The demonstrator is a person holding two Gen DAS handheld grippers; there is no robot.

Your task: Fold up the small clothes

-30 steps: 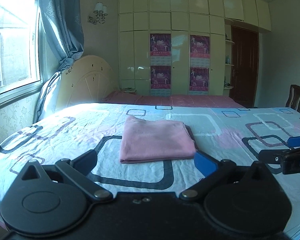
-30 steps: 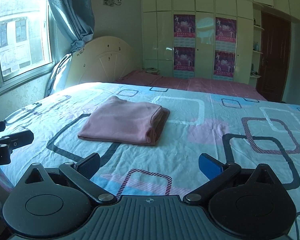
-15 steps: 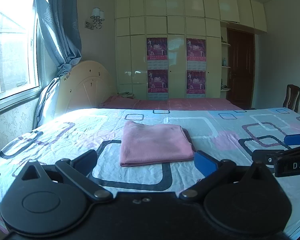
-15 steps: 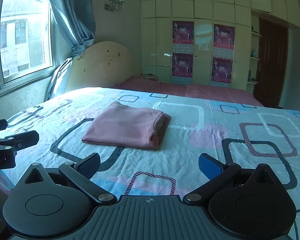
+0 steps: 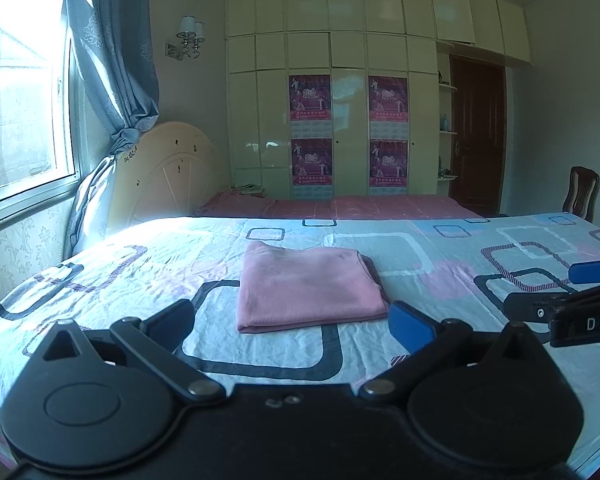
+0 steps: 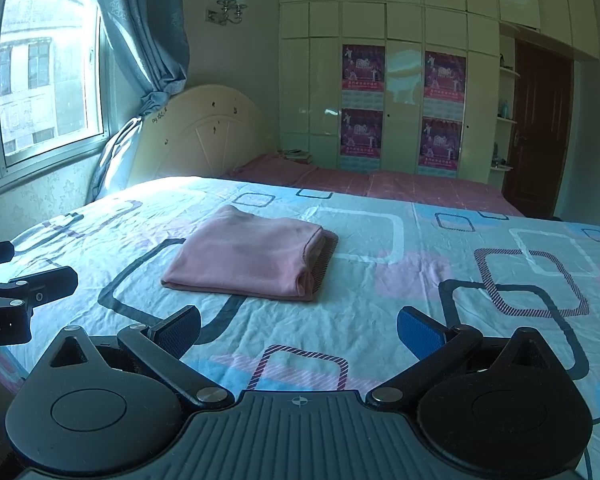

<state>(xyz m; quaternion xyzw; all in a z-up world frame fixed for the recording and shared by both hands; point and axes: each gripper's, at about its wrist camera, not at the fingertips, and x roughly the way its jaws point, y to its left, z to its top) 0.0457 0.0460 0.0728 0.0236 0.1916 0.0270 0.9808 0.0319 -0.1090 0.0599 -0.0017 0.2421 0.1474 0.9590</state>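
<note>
A pink garment lies folded into a neat rectangle on the patterned bed sheet; it also shows in the right wrist view. My left gripper is open and empty, held back from the garment's near edge and above the sheet. My right gripper is open and empty, also short of the garment. The right gripper shows at the right edge of the left wrist view. The left gripper shows at the left edge of the right wrist view.
A cream headboard and a window with a blue curtain are at the left. A second bed with a pink cover and a wardrobe stand beyond. A wooden chair is at the right.
Both grippers have drawn back and tilted up a little, so more of the room shows. The folded garment has not moved.
</note>
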